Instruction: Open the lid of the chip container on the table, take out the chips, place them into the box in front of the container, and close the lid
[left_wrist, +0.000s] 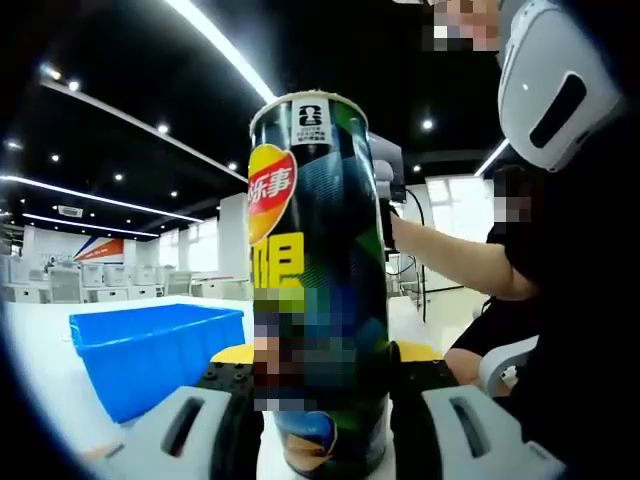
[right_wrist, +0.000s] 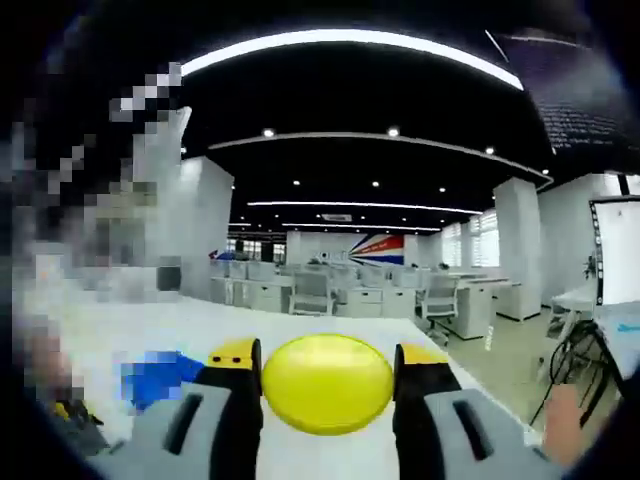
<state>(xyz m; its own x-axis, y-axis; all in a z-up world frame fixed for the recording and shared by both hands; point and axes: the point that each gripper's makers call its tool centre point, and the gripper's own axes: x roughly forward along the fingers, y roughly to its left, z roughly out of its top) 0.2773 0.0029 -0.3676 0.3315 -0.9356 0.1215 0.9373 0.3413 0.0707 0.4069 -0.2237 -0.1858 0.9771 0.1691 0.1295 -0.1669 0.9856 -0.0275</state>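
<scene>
A tall dark green and blue chip can (left_wrist: 320, 280) with a red and yellow logo stands upright between the jaws of my left gripper (left_wrist: 320, 385), which is shut on its lower part. Its top rim (left_wrist: 310, 96) looks pale and thin. In the right gripper view, a round yellow lid (right_wrist: 327, 383) sits between the yellow-tipped jaws of my right gripper (right_wrist: 327, 372), which is shut on it. The blue box (left_wrist: 150, 345) lies on the white table to the left of the can, and it also appears as a blue patch (right_wrist: 155, 378) low on the left.
A person stands close on the right, with a forearm (left_wrist: 450, 260) reaching behind the can. The white table (left_wrist: 40, 340) stretches left around the box. Desks and chairs (right_wrist: 320, 290) fill the office hall far behind.
</scene>
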